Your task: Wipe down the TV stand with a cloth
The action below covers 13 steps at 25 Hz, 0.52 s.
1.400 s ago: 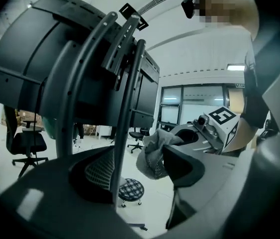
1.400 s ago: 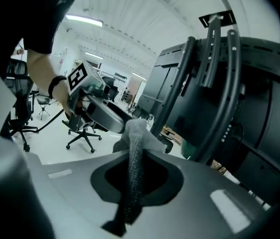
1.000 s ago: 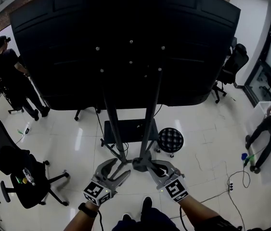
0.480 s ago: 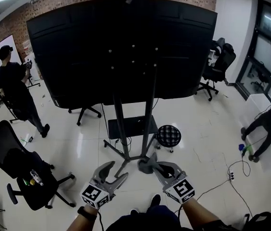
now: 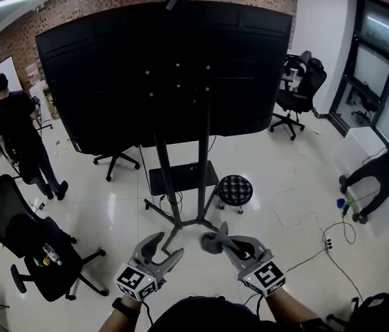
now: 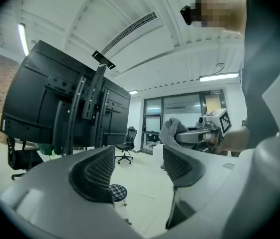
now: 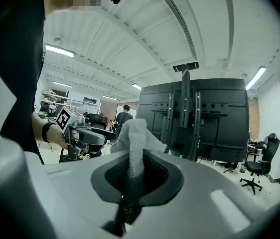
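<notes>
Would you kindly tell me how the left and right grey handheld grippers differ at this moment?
The left gripper has its jaws apart; the right gripper has them closed. The left gripper holds nothing; the right gripper pinches a crumpled grey cloth. Both share the same grey two-jaw design.

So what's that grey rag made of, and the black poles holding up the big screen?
The soft grey rag, pinched in the right tool, looks like woven or knitted fabric: it droops in folds, with a fuzzy matt surface. The two thin black stand poles look like painted metal tubing, straight and rigid, though the dark finish leaves that open.
</notes>
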Motion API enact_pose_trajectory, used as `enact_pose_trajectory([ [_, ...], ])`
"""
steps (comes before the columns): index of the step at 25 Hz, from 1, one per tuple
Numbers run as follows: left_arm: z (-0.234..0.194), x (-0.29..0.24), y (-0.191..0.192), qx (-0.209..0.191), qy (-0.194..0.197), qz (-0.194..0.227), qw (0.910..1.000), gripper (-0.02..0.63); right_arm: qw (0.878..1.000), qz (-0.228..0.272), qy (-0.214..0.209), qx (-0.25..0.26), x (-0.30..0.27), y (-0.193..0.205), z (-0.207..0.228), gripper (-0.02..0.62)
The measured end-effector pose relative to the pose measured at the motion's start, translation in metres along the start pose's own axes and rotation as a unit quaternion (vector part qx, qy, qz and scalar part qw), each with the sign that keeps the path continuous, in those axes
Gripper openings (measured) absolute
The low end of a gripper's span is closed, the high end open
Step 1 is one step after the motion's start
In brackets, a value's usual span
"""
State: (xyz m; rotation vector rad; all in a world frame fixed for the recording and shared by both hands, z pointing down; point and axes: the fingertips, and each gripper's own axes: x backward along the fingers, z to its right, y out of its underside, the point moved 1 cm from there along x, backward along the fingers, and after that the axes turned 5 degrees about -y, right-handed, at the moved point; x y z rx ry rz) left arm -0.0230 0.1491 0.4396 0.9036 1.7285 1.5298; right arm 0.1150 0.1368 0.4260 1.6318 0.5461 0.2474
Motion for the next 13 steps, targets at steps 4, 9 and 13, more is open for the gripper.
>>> enact_pose_trajectory([
  [4, 0.015, 0.000, -0.003, -0.008, 0.008, 0.006, 0.9999, 0.328, 1.000, 0.015, 0.001, -0.004, 0.012, -0.006, -0.002, 0.015],
  [9, 0.028, -0.005, -0.010, -0.001, 0.010, 0.010, 0.9999, 0.328, 1.000, 0.014, -0.009, 0.005, 0.024, -0.011, -0.006, 0.015],
  [13, 0.039, -0.006, -0.009, -0.006, 0.014, 0.010, 0.9998, 0.328, 1.000, 0.009, -0.017, 0.001, 0.031, -0.008, -0.008, 0.015],
])
